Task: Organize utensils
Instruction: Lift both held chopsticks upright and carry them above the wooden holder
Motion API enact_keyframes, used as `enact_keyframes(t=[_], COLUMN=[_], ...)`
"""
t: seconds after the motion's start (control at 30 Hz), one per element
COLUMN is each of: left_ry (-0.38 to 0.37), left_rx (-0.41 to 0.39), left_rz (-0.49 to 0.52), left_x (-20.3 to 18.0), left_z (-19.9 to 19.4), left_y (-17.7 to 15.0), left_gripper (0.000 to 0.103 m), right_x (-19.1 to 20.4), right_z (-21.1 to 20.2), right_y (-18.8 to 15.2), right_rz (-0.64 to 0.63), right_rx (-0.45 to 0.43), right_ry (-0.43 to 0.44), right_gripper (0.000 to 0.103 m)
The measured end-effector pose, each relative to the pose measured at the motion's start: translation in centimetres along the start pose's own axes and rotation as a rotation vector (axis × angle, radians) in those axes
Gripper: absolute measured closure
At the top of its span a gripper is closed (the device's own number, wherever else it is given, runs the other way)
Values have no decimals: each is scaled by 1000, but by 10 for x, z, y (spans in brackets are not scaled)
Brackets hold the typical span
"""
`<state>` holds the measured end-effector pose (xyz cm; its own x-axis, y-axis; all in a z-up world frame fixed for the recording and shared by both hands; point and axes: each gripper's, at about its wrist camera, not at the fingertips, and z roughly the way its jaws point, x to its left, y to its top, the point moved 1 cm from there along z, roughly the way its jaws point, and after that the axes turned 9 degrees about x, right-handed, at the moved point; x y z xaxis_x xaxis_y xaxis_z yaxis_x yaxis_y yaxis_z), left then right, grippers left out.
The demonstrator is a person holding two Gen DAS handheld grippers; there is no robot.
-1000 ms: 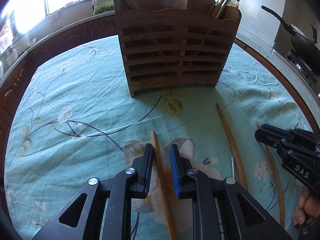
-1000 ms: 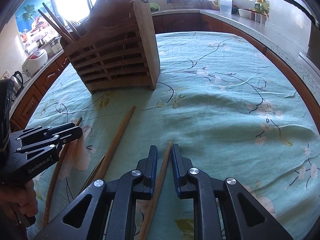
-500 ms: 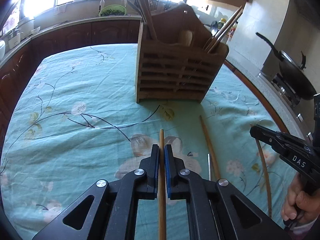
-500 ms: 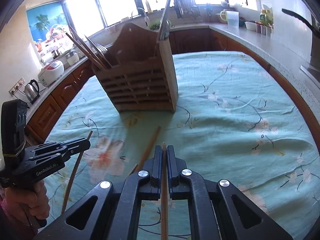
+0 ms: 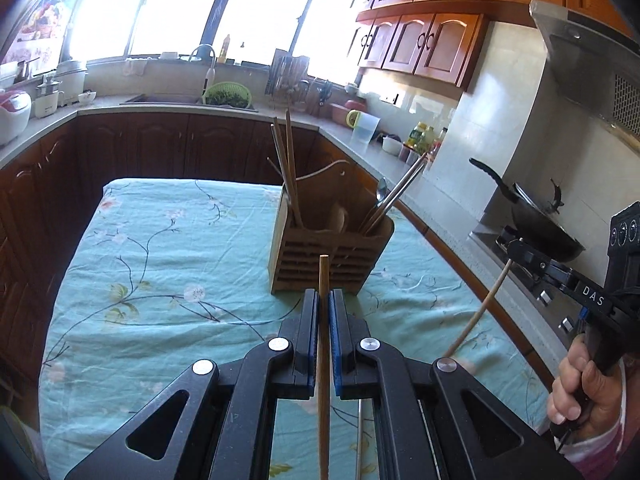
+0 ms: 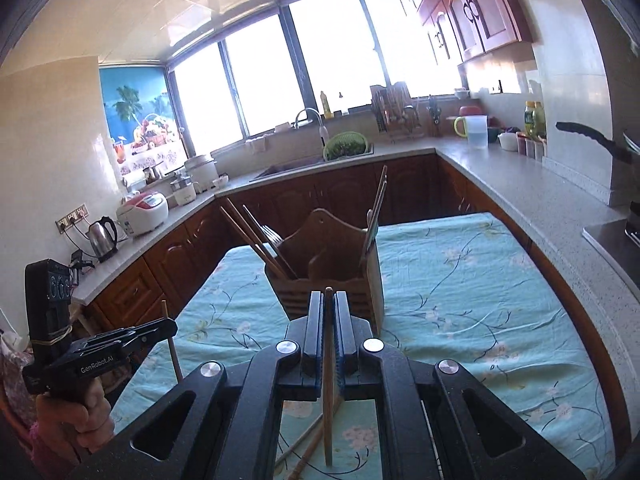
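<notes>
Above the desk [image 5: 160, 280], each gripper, left [image 5: 324, 300] and right [image 6: 329, 300], clamps one wooden chopstick [image 5: 323, 360]; only the right view shows loose utensils [image 6: 308, 444] below.

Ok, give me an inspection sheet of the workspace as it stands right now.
Surface: table under teal floral cloth.
Job's things: slatted wooden utensil holder upright, holding chopsticks and metal cutlery; more sticks lying on the cloth.
Clutter: nothing seen.
Grippers: left gripper shut on a wooden chopstick; right gripper shut on another chopstick.
Cables: nothing seen.
Surroundings: black wok, green colander.
</notes>
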<state>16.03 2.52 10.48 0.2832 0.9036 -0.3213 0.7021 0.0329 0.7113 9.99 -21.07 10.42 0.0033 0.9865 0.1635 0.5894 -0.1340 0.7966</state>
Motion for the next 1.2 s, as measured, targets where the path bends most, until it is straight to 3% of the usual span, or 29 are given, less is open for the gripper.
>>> enact_keyframes(t=[0.33, 1.2], left_ry=[-1, 4], left_rx=[-106, -213], left_rz=[-26, -12], left_x=[5, 5], left_z=[-38, -29], left_y=[-8, 23], left_gripper=[99, 99], right_x=[-3, 0], right_z=[-4, -5], right_y=[7, 40], right_rz=[11, 4], right_rx=[-34, -99], right_ry=[7, 15], right_gripper=[99, 99])
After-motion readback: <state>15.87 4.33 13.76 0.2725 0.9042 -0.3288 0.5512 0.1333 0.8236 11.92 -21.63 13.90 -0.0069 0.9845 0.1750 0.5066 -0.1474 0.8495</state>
